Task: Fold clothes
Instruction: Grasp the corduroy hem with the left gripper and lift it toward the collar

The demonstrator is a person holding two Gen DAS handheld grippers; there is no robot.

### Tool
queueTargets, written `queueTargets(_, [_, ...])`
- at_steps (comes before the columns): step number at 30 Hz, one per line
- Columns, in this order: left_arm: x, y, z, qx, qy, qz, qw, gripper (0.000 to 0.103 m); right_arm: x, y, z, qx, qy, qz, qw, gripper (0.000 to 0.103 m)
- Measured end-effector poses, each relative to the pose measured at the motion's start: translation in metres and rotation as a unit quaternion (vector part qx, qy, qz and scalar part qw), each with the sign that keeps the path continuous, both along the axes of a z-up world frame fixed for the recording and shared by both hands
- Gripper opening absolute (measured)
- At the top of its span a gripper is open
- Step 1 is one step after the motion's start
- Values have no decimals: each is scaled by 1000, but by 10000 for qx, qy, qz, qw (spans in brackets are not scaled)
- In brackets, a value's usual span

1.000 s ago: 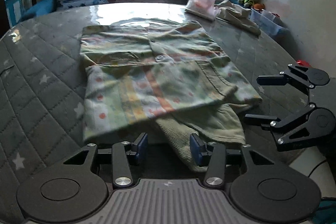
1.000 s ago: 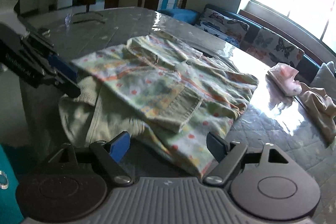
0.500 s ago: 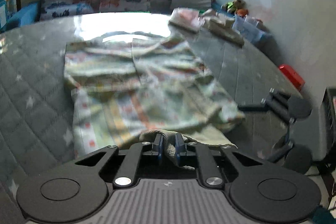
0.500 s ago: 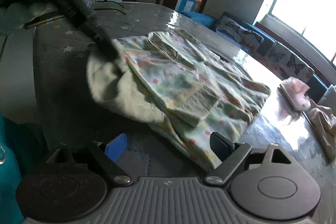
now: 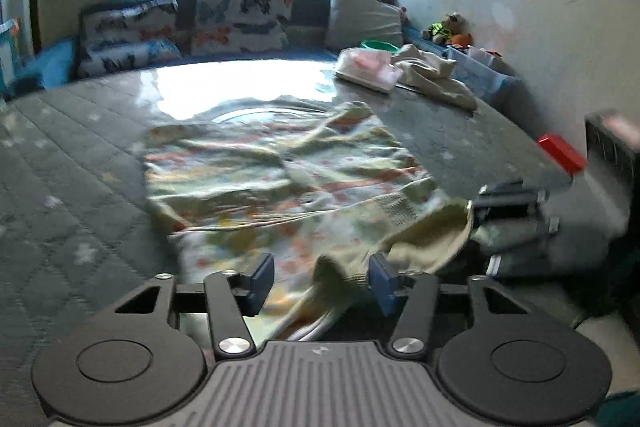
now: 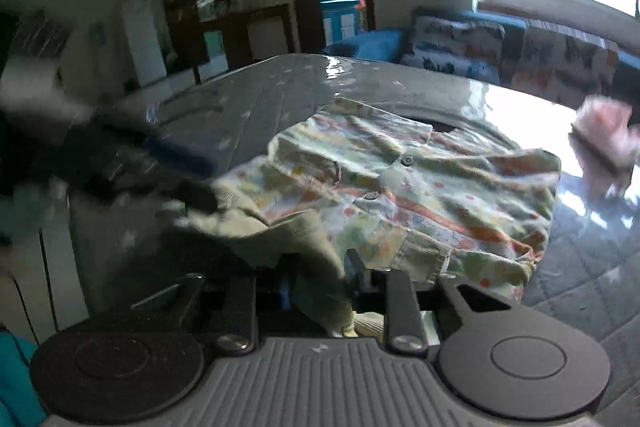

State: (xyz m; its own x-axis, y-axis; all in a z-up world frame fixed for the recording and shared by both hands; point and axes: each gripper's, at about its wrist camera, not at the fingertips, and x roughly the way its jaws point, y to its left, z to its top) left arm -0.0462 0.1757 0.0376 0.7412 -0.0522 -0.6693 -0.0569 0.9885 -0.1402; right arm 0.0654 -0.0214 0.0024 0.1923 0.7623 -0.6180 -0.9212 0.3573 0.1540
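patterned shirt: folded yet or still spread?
Partly folded: the patterned shirt has panels doubled over on the table, but lies rumpled.

From my left cam the shirt (image 5: 280, 183) lies mid-table (image 5: 80, 187), 2 more garments (image 5: 404, 75) behind it to the right, cushions (image 5: 240, 19) lined up beyond the far edge.

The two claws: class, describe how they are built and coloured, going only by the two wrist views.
The left claw has black linkage arms with silver pivot screws, two round black discs, a grey ribbed plate between the discs and blue pads on its fingers. The right claw has the same black arms, silver screws, discs and ribbed plate; its blue pads are mostly hidden by cloth.
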Motion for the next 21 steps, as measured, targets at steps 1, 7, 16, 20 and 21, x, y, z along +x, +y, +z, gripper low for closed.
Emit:
queueTargets(1, [-5,-1,-2,113,-13,-47,9999,56,5,1,2,47,126,-46,9999,18])
queueTargets(7, [-14,-19,-18,1110,-130,-441,9928,63,16,7,6,91,256,-153,9995,15])
queueTargets(16, [-9,-36,-48,2322,-289,-1244,9642,16,4,-3,6,290,165,-323,9989,7])
queueTargets(20, [-21,-40,-45,2230,-456,-1326,9647,7,-13,-13,10,475,-45,-327,9983,4])
queueTargets(21, [-24,-41,-43,2197,-514,-1339,9650,6,-17,-17,13,542,-104,-322,9980,4])
